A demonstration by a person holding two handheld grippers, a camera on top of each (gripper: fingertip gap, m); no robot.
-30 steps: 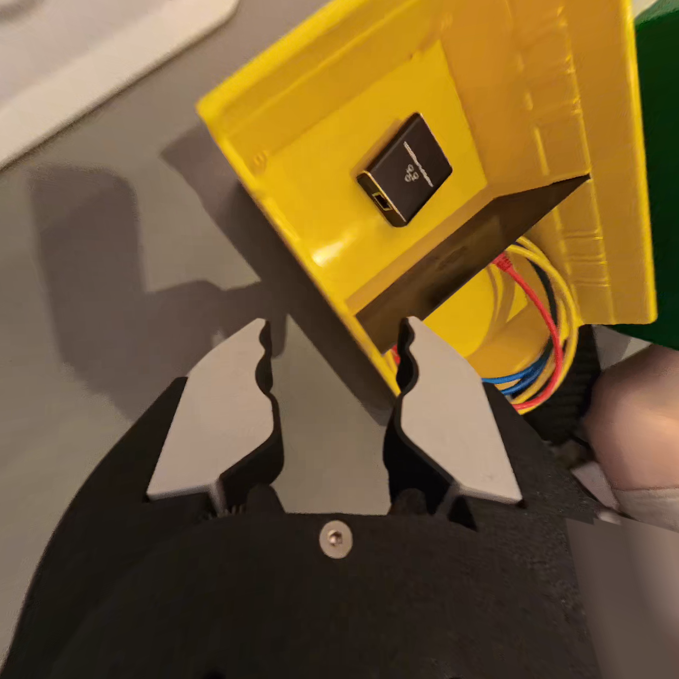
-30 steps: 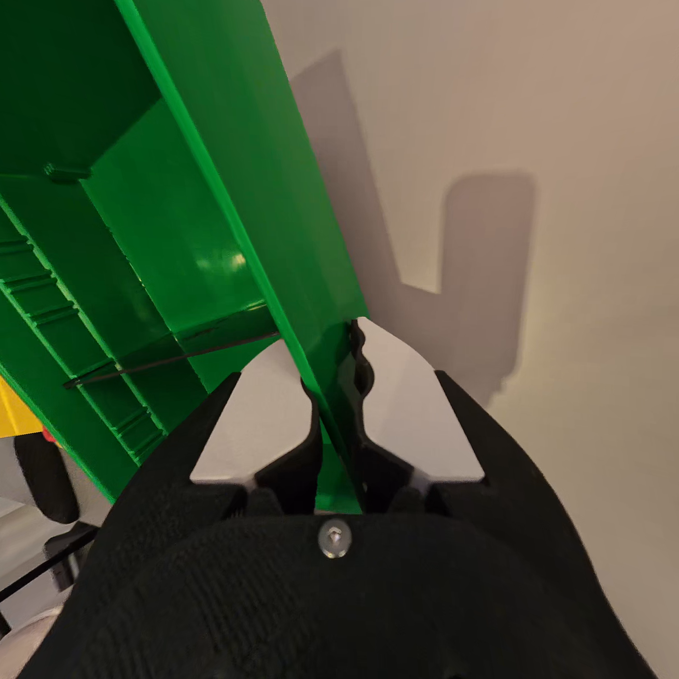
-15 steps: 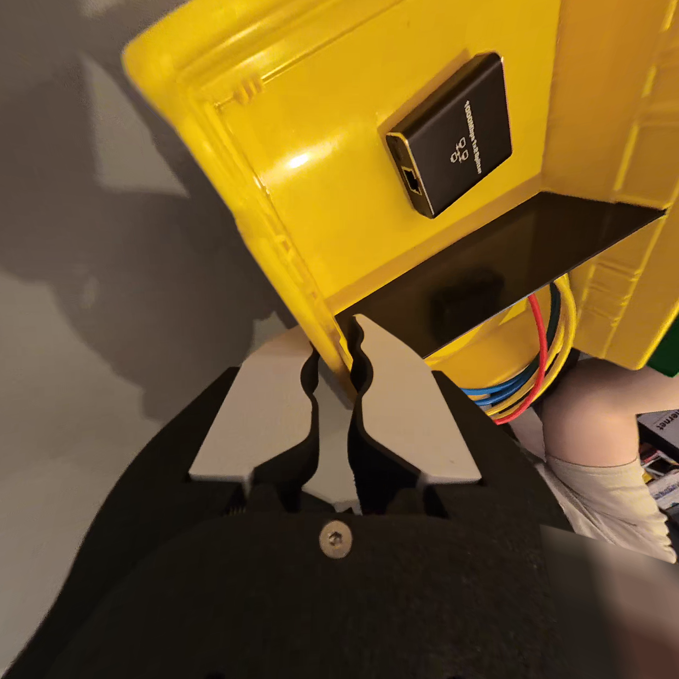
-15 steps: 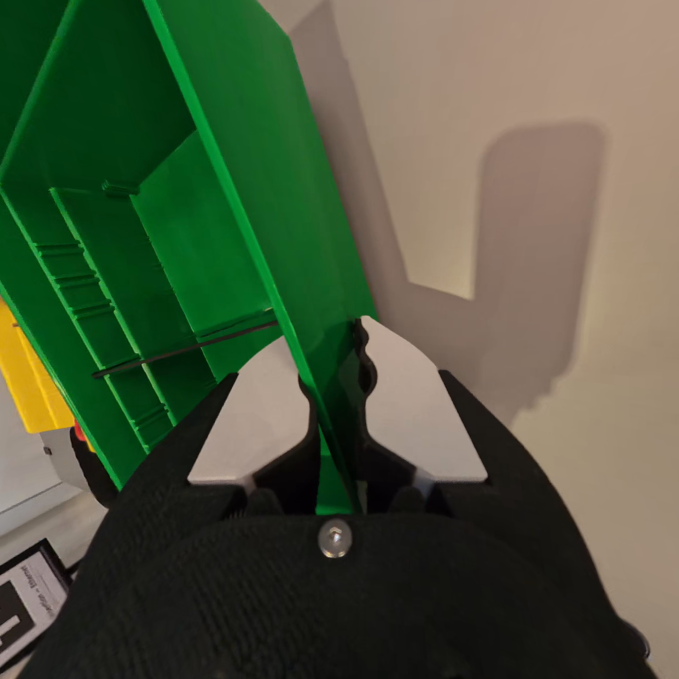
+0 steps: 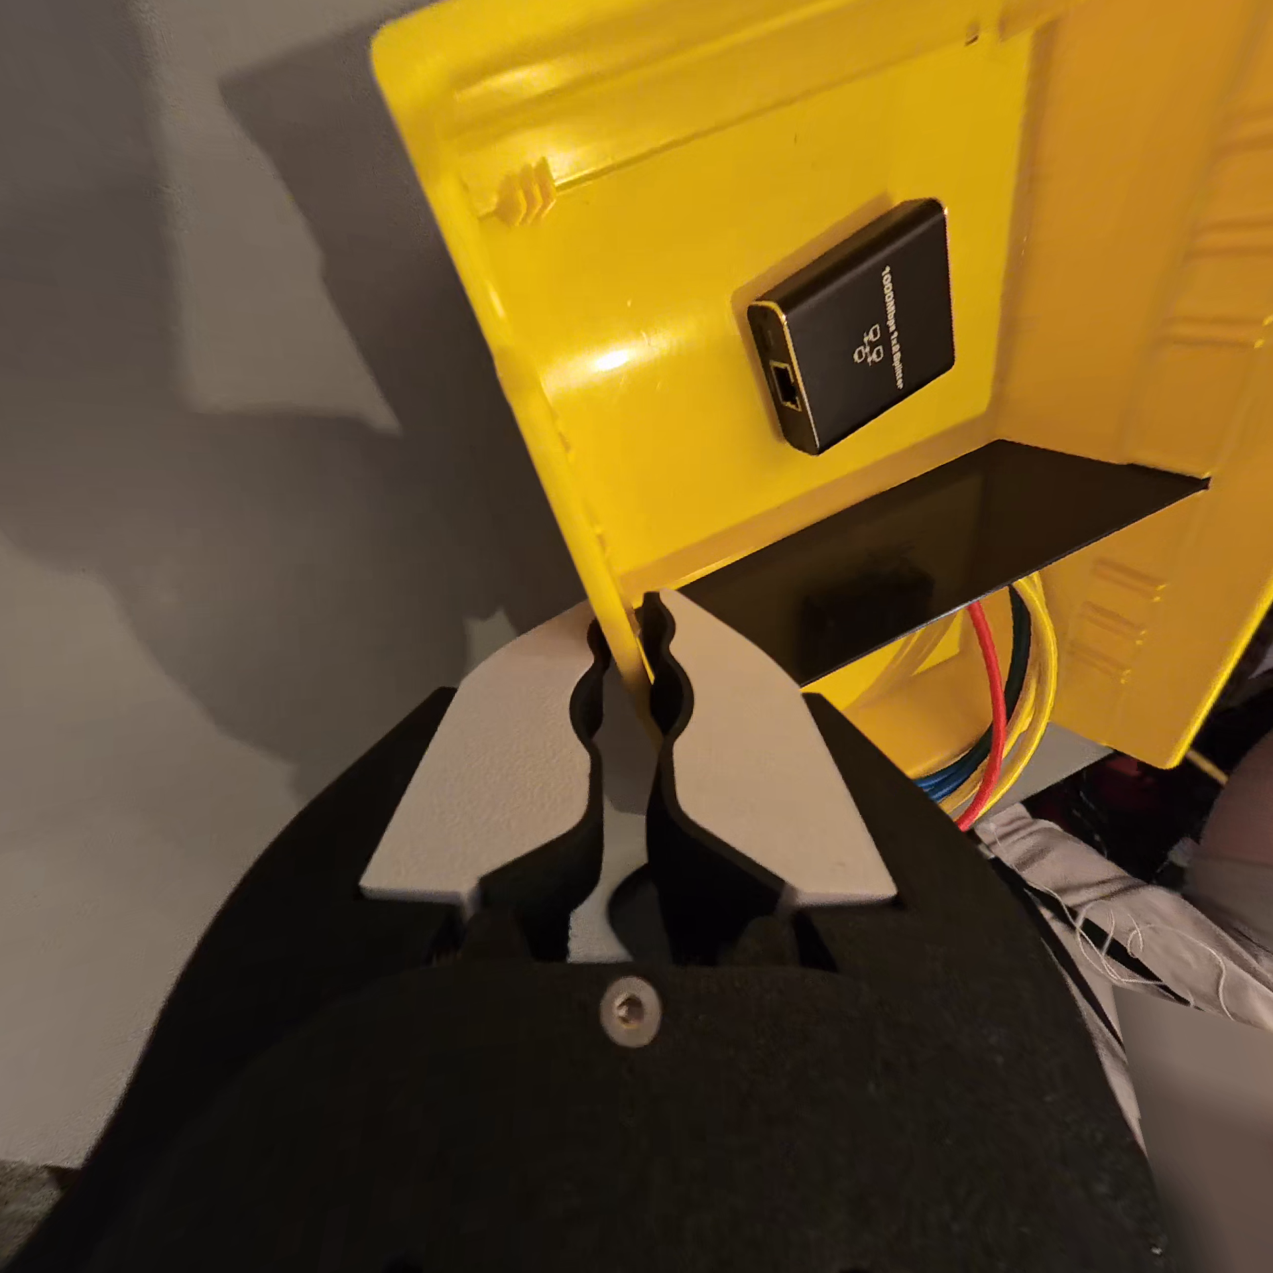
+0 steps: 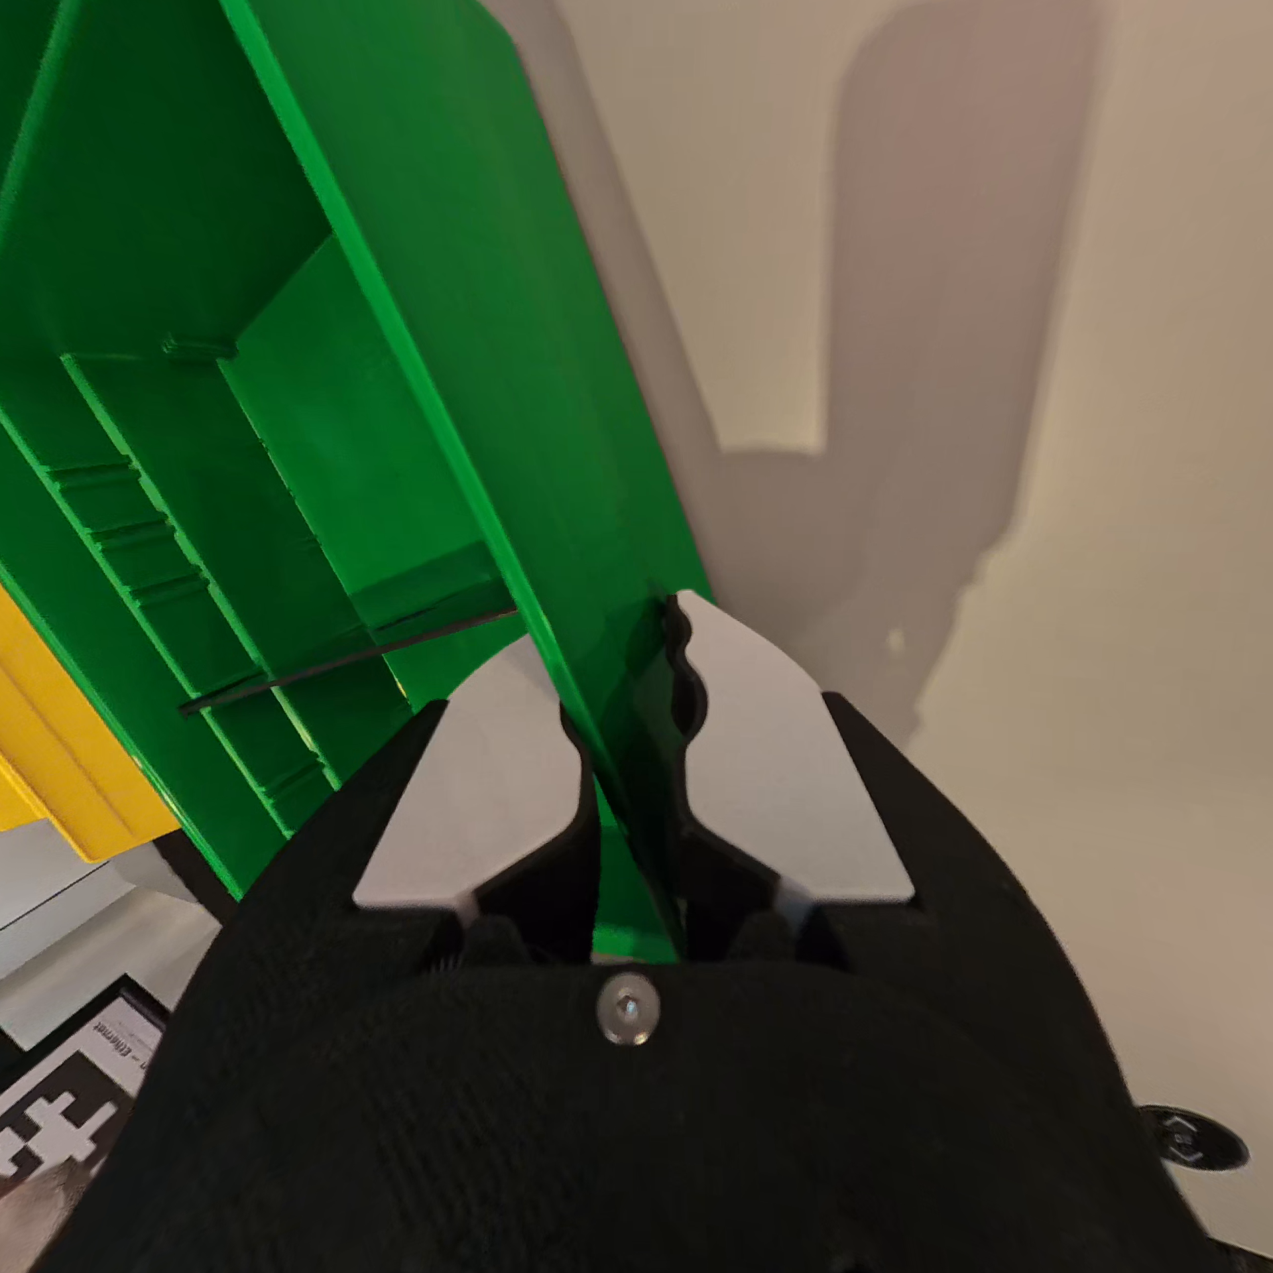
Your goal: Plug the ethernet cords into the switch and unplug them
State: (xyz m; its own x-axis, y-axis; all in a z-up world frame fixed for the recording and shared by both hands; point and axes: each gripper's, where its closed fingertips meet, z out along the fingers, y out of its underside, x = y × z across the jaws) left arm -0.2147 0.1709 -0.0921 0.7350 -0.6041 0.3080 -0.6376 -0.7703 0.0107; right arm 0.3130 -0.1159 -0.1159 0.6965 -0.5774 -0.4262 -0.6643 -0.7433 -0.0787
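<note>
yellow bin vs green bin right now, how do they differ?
The yellow bin holds a black switch and coloured cords; the green bin shows nothing inside. The left gripper clamps the yellow bin's wall, the right gripper the green bin's. Both have a thin black divider.

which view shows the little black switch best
The left wrist view: the black switch lies in full sight inside the yellow bin, one port facing the camera. The right wrist view shows only a yellow bin corner, no switch.
</note>
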